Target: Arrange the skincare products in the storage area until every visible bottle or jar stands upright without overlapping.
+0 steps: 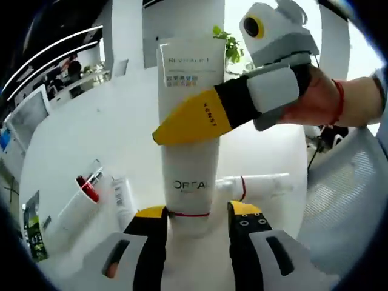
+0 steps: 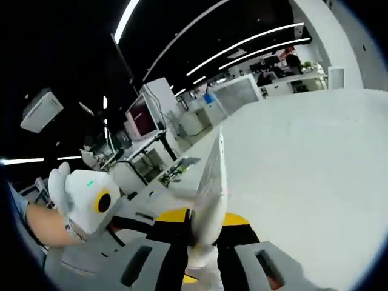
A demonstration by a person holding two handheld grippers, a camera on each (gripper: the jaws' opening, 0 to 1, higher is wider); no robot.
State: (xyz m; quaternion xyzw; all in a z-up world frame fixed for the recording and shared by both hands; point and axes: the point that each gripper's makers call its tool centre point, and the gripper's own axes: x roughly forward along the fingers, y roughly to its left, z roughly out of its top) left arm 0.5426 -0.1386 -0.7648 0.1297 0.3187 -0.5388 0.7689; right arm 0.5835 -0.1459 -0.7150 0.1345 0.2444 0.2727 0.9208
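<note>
A white L'Oréal Revitalift tube (image 1: 189, 91) stands upright on the white table, cap end down. My left gripper (image 1: 198, 212) is open, its yellow-tipped jaws flanking the tube's cap end with a small gap on the right side. My right gripper (image 1: 188, 124) comes in from the right, held by a hand, and is shut on the tube's middle; one yellow fingertip (image 1: 194, 118) lies across the tube's front. In the right gripper view the tube (image 2: 211, 176) shows edge-on, pinched in my right gripper (image 2: 206, 221).
A second white tube (image 1: 264, 182) lies on its side right of the standing one. To the left lie a tube with red marking (image 1: 85, 194) and a small white tube (image 1: 121, 197). A white chair (image 1: 345, 194) stands at the right. Desks and monitors (image 2: 142, 115) fill the background.
</note>
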